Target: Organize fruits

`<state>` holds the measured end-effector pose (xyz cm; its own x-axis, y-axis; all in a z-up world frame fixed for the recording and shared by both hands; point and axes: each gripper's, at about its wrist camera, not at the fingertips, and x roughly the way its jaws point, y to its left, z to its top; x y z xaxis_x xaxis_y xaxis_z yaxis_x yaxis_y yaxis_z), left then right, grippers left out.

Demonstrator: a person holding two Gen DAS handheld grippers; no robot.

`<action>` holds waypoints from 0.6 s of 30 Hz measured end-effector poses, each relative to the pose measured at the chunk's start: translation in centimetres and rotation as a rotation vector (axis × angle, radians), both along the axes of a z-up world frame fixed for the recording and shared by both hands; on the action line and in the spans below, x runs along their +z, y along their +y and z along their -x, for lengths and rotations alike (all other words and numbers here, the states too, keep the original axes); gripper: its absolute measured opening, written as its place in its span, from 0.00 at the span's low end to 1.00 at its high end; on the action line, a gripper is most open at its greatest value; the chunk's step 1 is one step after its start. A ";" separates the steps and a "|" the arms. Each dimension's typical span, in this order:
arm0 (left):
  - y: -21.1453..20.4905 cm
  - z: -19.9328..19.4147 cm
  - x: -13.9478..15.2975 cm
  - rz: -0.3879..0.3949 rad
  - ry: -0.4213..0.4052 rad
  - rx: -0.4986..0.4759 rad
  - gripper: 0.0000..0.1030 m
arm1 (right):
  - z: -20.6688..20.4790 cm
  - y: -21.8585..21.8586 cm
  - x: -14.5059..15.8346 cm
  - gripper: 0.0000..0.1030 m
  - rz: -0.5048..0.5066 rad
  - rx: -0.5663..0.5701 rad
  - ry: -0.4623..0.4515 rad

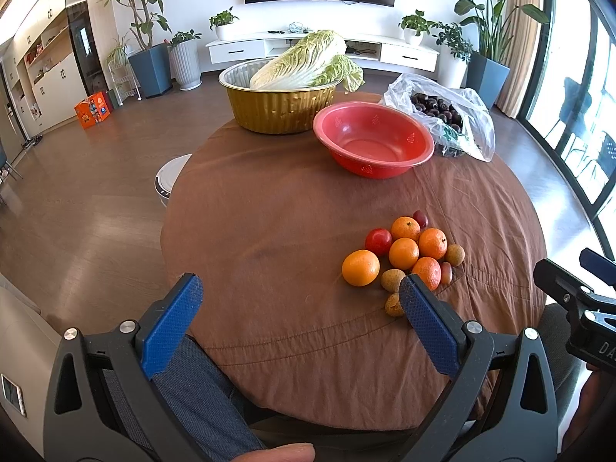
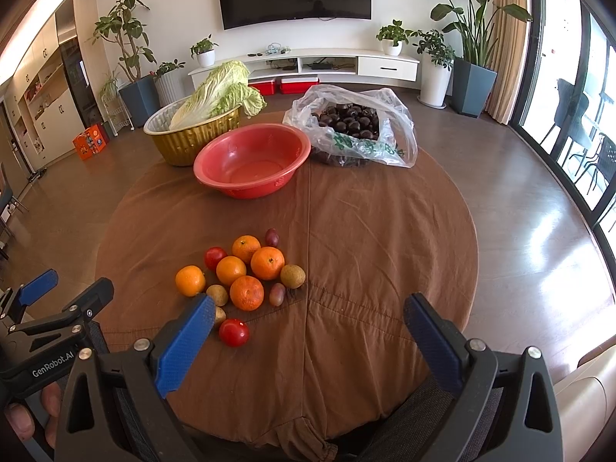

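Note:
A pile of fruit lies on the brown cloth near the table's front: several oranges (image 1: 360, 268) (image 2: 246, 292), red tomatoes (image 1: 378, 241) (image 2: 234, 332), tan longans (image 2: 292, 276) and small dark red fruits (image 2: 272, 236). An empty red bowl (image 1: 373, 139) (image 2: 250, 158) stands farther back. My left gripper (image 1: 300, 288) is open and empty, left of the pile, its right finger just in front of it. My right gripper (image 2: 308, 308) is open and empty, right of the pile, its left finger beside the near tomato.
A gold foil basin (image 1: 277, 109) (image 2: 184, 140) holding a napa cabbage (image 1: 308, 61) stands at the back left. A plastic bag of dark fruits (image 1: 446, 115) (image 2: 354, 127) lies at the back right. The round table (image 2: 385, 231) drops to wooden floor on all sides.

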<state>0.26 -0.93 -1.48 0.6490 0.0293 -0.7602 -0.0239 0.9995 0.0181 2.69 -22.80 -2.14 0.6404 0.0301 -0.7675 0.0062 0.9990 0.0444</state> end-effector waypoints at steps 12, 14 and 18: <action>-0.1 0.1 -0.3 0.002 0.005 -0.001 1.00 | -0.1 0.0 0.0 0.97 -0.001 0.000 0.003; -0.2 0.1 -0.5 0.002 0.007 -0.002 1.00 | -0.1 0.0 -0.4 0.97 0.000 0.001 0.005; -0.3 0.0 -0.9 0.002 0.014 -0.003 1.00 | -0.1 0.0 -0.4 0.97 -0.001 0.000 0.006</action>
<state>0.22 -1.19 -2.39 0.6383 0.0257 -0.7694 -0.0205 0.9997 0.0164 2.76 -22.79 -2.53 0.6356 0.0309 -0.7714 0.0061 0.9990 0.0451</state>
